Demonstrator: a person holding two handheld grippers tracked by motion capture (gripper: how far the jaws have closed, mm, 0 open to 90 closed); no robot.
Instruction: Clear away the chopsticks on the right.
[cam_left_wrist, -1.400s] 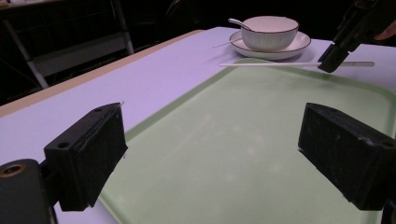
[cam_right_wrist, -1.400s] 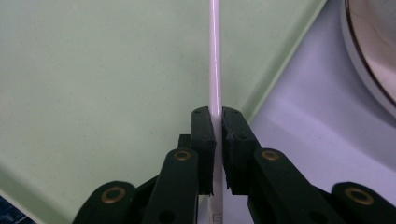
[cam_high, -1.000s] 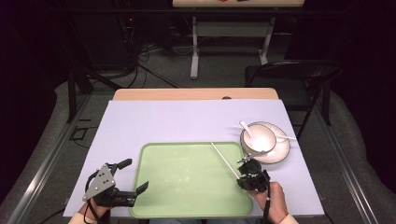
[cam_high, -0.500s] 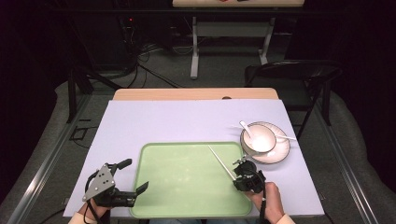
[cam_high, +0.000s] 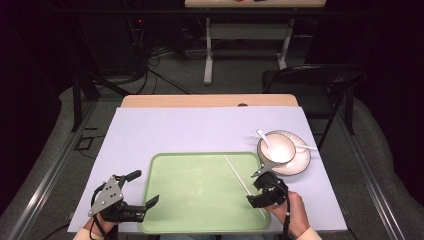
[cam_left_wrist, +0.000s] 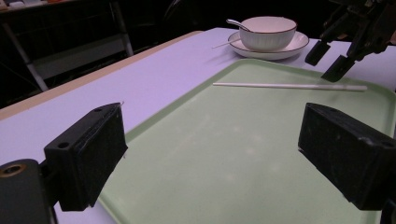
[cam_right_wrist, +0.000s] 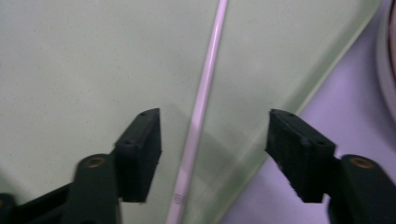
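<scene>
- Right gripper (cam_high: 256, 186) sits over the right part of the green tray (cam_high: 190, 200), just in front of the plate; jaws spread apart, gripping nothing.
- White chopstick (cam_high: 243, 183) lies flat on the tray, running diagonally from mid-tray toward the near right corner. In the right gripper view the chopstick (cam_right_wrist: 200, 112) passes between the two jaws, nearer one jaw than the other, touching neither.
- Near end of the chopstick lies close to the tray's raised right rim.
- Left gripper (cam_high: 139, 189) is at the tray's near left corner, well apart from the chopstick; jaws wide open and empty. In the left gripper view the tray (cam_left_wrist: 224, 154) lies between and beyond the jaws.
- White bowl (cam_high: 276, 147) stands on a white plate (cam_high: 300, 161) on the lavender worktop (cam_high: 200, 130), just right of the tray's far right corner.
- White spoon (cam_high: 263, 137) rests in the bowl, handle out over the rim.
- A second thin white stick (cam_high: 306, 146) lies across the plate's right side.
</scene>
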